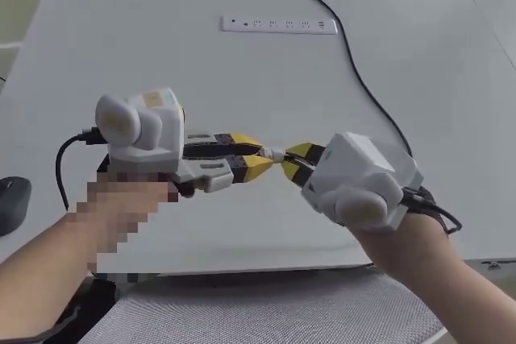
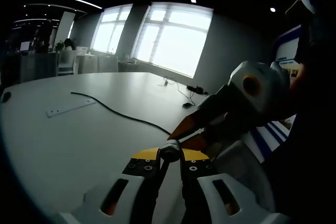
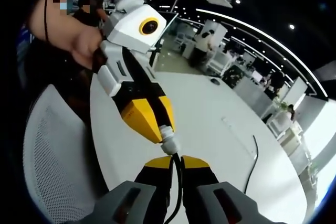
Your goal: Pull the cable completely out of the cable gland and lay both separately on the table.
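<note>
Left of the cable gland (image 1: 276, 154), the left gripper (image 1: 260, 156) had its yellow-tipped jaws pinched on that white fitting, held up above the white table (image 1: 201, 78). Beyond the cable gland a power strip (image 1: 279, 25) lay flat. Right of the cable gland, the right gripper (image 1: 290, 160) was clamped on the black cable (image 3: 179, 182) leaving it.

Left tool (image 1: 260, 156) and right tool (image 1: 290, 156) meet tip to tip above the pale grey surface (image 1: 161, 62).
A small white plastic cable gland (image 1: 275, 153) sits between their closed yellow jaws. A thin black cable (image 1: 355, 70) runs over the surface toward the right tool, past a long white power strip (image 1: 279, 25).
</note>
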Action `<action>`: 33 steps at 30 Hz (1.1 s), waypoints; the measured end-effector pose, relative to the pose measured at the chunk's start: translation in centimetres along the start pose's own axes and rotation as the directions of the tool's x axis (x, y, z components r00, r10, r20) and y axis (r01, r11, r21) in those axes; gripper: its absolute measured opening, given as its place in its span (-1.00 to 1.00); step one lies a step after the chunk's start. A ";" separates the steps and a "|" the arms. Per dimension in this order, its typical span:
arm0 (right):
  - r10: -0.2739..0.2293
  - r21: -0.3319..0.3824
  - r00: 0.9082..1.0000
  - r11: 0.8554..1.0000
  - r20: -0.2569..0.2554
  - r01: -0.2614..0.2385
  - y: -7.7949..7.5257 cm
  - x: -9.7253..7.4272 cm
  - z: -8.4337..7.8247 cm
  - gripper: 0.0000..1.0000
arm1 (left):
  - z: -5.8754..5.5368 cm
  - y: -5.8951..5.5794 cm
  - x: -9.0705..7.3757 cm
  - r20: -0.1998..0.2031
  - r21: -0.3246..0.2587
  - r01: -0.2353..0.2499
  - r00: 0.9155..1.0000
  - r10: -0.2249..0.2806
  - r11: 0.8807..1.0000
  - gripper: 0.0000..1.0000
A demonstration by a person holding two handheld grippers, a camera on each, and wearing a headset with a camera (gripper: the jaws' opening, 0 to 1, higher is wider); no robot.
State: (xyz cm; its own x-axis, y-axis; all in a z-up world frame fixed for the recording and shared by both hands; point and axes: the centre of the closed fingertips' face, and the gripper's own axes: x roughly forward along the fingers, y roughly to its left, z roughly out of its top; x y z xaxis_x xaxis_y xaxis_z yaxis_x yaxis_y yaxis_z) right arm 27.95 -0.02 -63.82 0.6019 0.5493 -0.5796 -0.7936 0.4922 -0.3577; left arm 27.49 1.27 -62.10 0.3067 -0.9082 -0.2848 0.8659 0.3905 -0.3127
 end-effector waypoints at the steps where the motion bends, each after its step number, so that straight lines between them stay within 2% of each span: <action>1: 0.000 0.005 1.000 1.000 0.000 0.000 0.0 0.0 0.0 -0.99 | 0.0 0.0 0.0 0.000 0.002 0.000 1.000 0.000 1.000 -0.70; 9: -0.009 0.092 1.000 0.996 -0.013 0.010 -0.6 0.1 -0.9 -1.00 | 0.2 0.2 0.0 0.001 0.006 -0.002 1.000 0.002 1.000 -0.70; 14: -0.017 0.173 0.999 0.985 -0.040 0.023 -1.1 0.2 -2.2 -1.00 | 0.2 0.3 -0.1 0.000 0.007 -0.006 1.000 0.006 1.000 -0.70; 16: -0.021 0.233 0.999 0.972 -0.044 0.031 -1.4 0.1 -2.8 -1.00 | 0.2 0.4 -0.1 0.001 0.006 -0.007 1.000 0.007 1.000 -0.70; 23: -0.021 0.317 0.998 0.948 -0.055 0.038 -1.6 0.3 -4.3 -1.00 | 0.1 0.3 0.0 -0.003 0.007 -0.003 1.000 0.003 1.000 -0.70; 25: -0.016 0.367 0.998 0.929 -0.054 0.035 -1.5 0.4 -4.6 -1.00 | 0.0 0.3 0.1 -0.005 0.008 -0.003 1.000 0.003 1.000 -0.70; 28: -0.021 0.413 0.998 0.910 -0.065 0.046 -1.7 0.5 -5.1 -1.00 | 0.0 0.3 0.2 -0.007 0.008 -0.003 1.000 0.003 1.000 -0.70; 31: -0.025 0.467 0.997 0.882 -0.076 0.058 -1.9 0.6 -5.7 -1.00 | 0.0 0.4 0.2 -0.007 0.006 -0.005 1.000 0.005 1.000 -0.70; 33: -0.025 0.480 0.996 0.875 -0.083 0.062 -1.9 0.6 -6.1 -1.00 | 0.0 0.4 0.2 -0.007 0.007 -0.006 1.000 0.006 1.000 -0.70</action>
State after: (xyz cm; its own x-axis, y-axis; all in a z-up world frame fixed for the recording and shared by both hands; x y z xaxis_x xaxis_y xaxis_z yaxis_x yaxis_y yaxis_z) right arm 29.33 -4.71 -67.95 0.6123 0.4785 -0.6294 -0.6145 0.7889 0.0020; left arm 27.92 1.26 -62.31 0.3088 -0.9049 -0.2929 0.8670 0.3945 -0.3045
